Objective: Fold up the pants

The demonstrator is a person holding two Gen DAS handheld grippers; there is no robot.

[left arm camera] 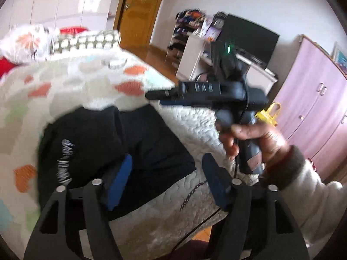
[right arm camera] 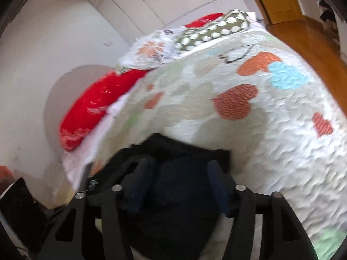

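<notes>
Mid-fold, judging by the bunched lie: one pair of black pants [left arm camera: 112, 149] heaped at lower centre of both views on the heart-print quilt [right arm camera: 271, 151] of the bed, no neat rectangle yet. Left gripper [left arm camera: 167, 182] and right gripper [right arm camera: 180, 186] both released, jaws apart above the cloth, nothing pinched. Next, probably: pinching an edge, smoothing, folding over; also two red pillows [right arm camera: 97, 108], one dotted cushion [right arm camera: 216, 29].

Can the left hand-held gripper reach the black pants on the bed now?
Probably yes. The left hand-held gripper is open right above the black pants on the bed cover, with nothing between them.
</notes>
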